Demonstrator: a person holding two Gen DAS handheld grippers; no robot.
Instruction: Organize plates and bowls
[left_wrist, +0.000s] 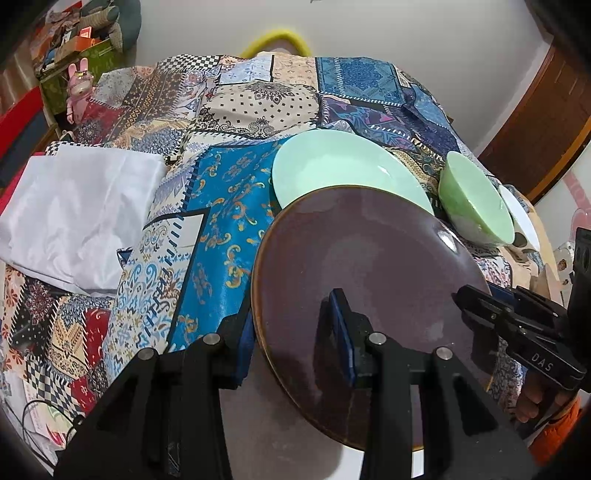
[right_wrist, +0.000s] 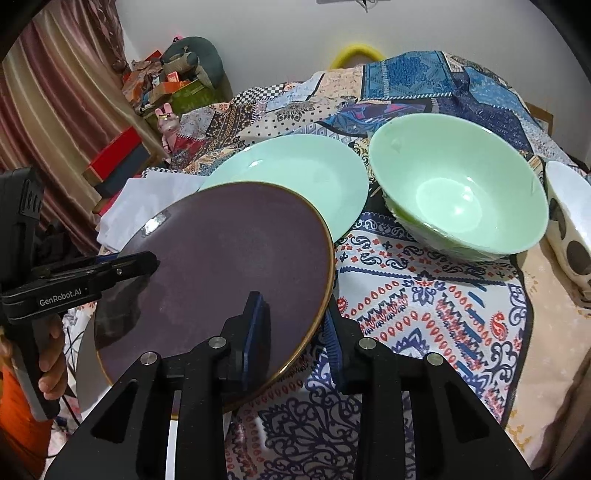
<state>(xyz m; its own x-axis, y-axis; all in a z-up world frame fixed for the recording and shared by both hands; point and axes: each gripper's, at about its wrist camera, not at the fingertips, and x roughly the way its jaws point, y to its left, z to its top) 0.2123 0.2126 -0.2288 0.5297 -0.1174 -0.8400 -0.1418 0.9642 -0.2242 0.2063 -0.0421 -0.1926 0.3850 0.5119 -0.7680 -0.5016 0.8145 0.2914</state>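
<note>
Right wrist view: brown plate up off patchwork cloth, tilted over green plate, pinched at opposite rims by right gripper and left gripper; glazed, stiff, slippery, breakable, so rim-only hold, no twisting.

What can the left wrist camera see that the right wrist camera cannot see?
Only the left wrist view shows the whole white cloth lying at the left of the table, and the left-hand edge of the patchwork tablecloth. Only the right wrist view shows the inside of the green bowl and the curtain. Both show the brown plate, gripped at opposite rims by the left gripper and right gripper, the pale green plate and the spotted white bowl.
</note>
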